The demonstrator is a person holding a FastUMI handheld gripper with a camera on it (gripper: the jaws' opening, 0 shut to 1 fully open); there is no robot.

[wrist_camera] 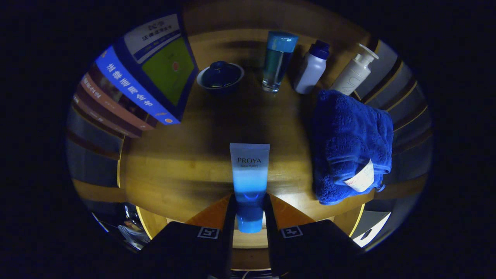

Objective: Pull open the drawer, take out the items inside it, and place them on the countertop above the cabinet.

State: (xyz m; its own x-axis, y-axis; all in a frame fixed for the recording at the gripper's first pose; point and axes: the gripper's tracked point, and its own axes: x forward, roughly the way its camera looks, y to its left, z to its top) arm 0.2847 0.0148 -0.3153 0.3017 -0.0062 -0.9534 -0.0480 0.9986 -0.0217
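The hand-held gripper (250, 211) squeezes a blue tube (249, 176) between both fingers, low in the middle of the frame, over the wooden counter (186, 166). A folded blue towel (350, 145) lies at the right. Books (139, 81) sit upper left.

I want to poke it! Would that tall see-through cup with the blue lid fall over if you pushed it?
Probably, if pushed near its top: the tall cup is narrow and stands upright on the wooden countertop. It looks like clear glass or hard plastic, so it may be slippery and could crack. The gripper is busy, shut on the tube.
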